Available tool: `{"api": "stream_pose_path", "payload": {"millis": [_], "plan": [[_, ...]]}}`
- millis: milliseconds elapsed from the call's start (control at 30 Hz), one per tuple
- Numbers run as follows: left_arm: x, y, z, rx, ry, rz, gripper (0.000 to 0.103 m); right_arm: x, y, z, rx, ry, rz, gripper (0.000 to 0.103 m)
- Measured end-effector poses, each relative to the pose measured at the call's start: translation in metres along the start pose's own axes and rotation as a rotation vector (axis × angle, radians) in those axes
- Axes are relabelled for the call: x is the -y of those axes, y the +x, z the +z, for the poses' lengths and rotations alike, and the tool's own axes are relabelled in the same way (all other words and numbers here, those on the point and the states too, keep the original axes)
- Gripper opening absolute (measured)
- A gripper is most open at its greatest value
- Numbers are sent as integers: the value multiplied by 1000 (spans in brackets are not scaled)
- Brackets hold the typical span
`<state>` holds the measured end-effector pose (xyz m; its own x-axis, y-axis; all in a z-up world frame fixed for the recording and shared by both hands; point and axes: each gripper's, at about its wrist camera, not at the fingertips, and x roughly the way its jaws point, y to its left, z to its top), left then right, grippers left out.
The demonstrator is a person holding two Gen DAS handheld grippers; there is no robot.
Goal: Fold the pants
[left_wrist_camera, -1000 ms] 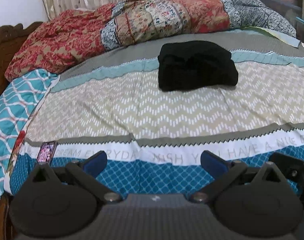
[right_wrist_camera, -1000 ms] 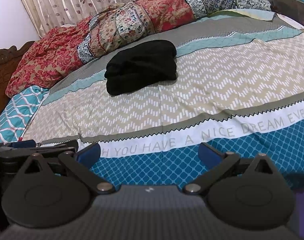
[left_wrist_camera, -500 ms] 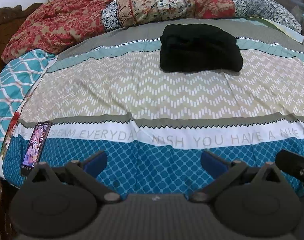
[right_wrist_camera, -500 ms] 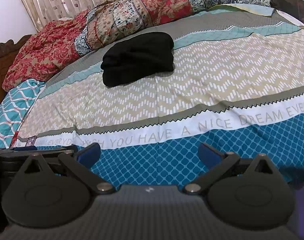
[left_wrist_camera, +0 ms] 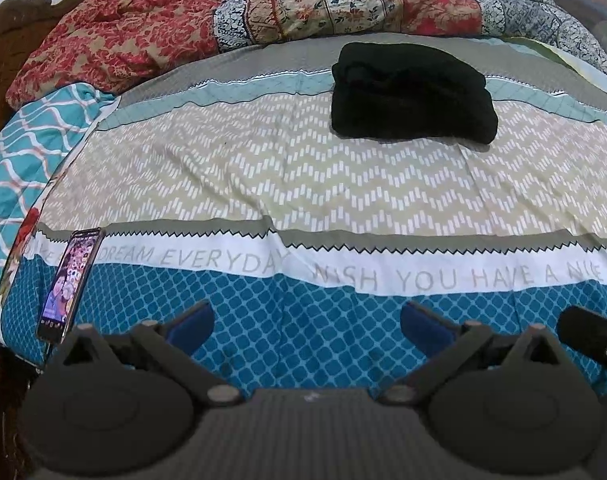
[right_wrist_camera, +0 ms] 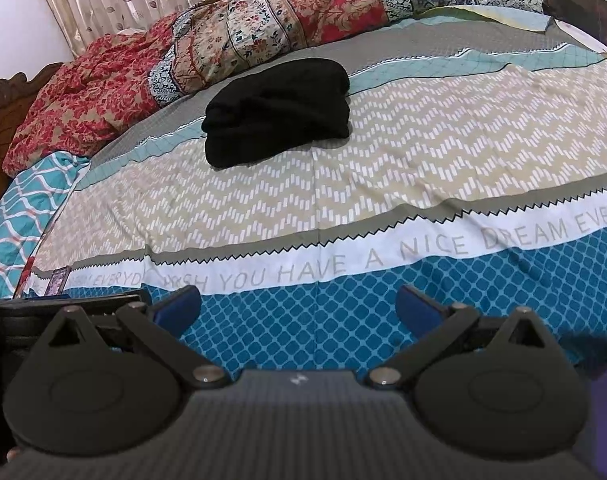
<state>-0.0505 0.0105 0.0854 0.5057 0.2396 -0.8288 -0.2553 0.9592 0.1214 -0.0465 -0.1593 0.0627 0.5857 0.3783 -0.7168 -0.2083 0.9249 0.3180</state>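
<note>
The black pants [left_wrist_camera: 413,94] lie in a compact bundle toward the bed's [left_wrist_camera: 303,184] far edge. Both the left gripper [left_wrist_camera: 307,322] and right gripper [right_wrist_camera: 297,306] hover wide open and empty above the near edge. Folding looks finished; otherwise, a long reach forward comes next.

Phone [right_wrist_camera: 58,281] tiny (screen unreadable); bedsheet [left_wrist_camera: 303,184] lettering cut off, perhaps "NICE".

Both wrist views sit low at the near edge of the bed with the patterned blue, white and beige cover [left_wrist_camera: 303,184], facing across it. Both share the folded black fabric pants [left_wrist_camera: 411,96] [right_wrist_camera: 277,110], well off; the right view stands further right.
</note>
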Motion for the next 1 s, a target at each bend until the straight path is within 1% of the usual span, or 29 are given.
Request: {"api": "stream_pose_path", "payload": {"millis": [233, 367, 1000], "plan": [[1, -8, 0, 39, 7, -19, 103, 1, 0, 0, 7, 4, -5, 103], [2, -7, -1, 31, 7, -21, 103, 0, -1, -1, 9, 5, -4, 103], [-1, 1, -6, -5, 20, 21, 103, -2, 1, -4, -5, 20, -1, 103]]}}
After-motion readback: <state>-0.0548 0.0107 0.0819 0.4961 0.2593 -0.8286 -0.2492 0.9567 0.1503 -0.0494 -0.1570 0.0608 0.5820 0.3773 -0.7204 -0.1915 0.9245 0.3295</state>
